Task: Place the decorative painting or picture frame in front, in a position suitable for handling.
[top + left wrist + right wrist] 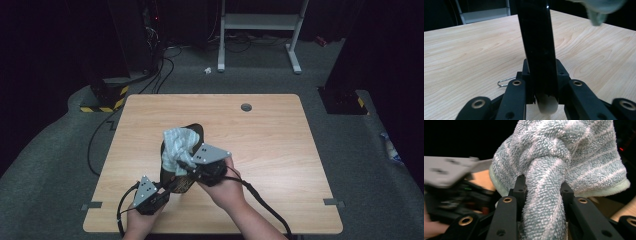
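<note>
1. The left gripper [162, 192] sits at the near left of the wooden table [270, 140]; its jaws are closed tight on the near edge of a dark glossy object [537, 45], which in the left gripper view rises as a black band from between the fingers [515, 95]; what that object is I cannot tell.
2. The right gripper [192, 162] is just to the right and a little farther in; its jaws are clamped on a twisted fold of the striped pale blue-and-white towel [559, 160].
3. The towel [178, 142] is bunched at the table's middle, over the dark object's far part; whether it goes inside it I cannot tell.
4. A small wire clip [505, 82] lies on the table left of the left gripper's jaws.
</note>
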